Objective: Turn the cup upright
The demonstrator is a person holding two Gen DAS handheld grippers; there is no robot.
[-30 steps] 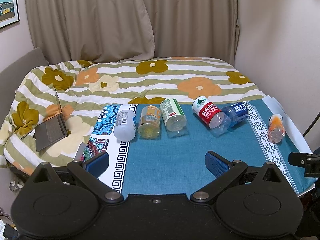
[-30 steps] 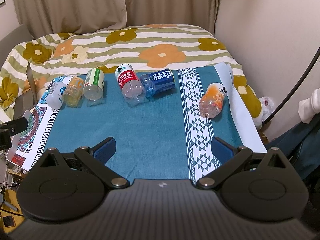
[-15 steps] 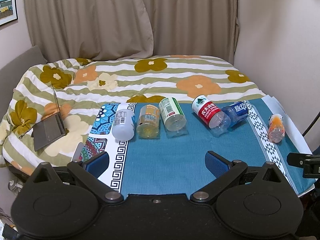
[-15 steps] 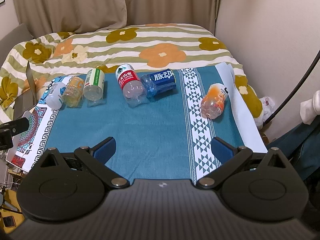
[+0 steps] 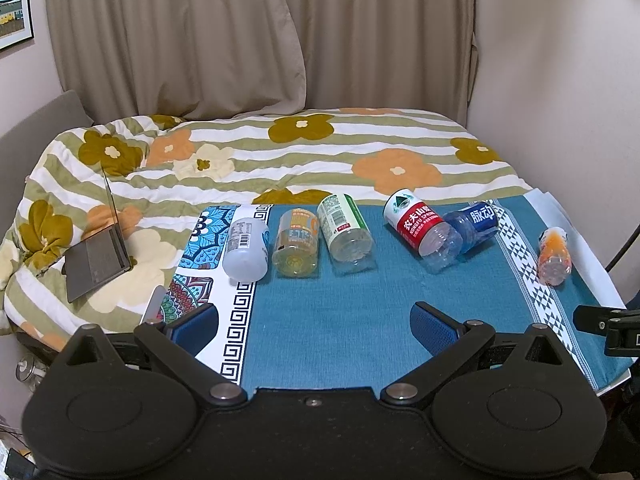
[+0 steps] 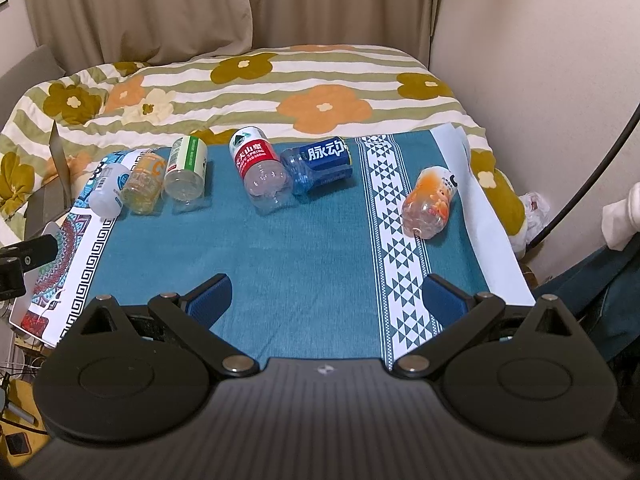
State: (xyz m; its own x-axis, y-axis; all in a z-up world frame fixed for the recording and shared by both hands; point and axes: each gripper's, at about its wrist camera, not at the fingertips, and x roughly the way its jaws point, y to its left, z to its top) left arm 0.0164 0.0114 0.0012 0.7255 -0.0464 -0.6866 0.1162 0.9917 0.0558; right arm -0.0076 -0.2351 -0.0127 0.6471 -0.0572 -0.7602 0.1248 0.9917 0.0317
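Little has changed since a second ago: both grippers, left (image 5: 314, 322) and right (image 6: 326, 294), are held back, jaws apart; six bottles (image 5: 346, 228) lie untouched on the tabletop (image 5: 340, 320).

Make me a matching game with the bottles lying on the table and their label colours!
Bottles, by place:
1. bottle farthest right
2. bottle farthest left
3. bottle with the Nongfu Spring label
4. bottle touching the Nongfu Spring one

Label colours:
a. blue
b. red
c. orange
d. white

Pairs: 1-c, 2-d, 3-b, 4-a. All lie on their sides on the table.
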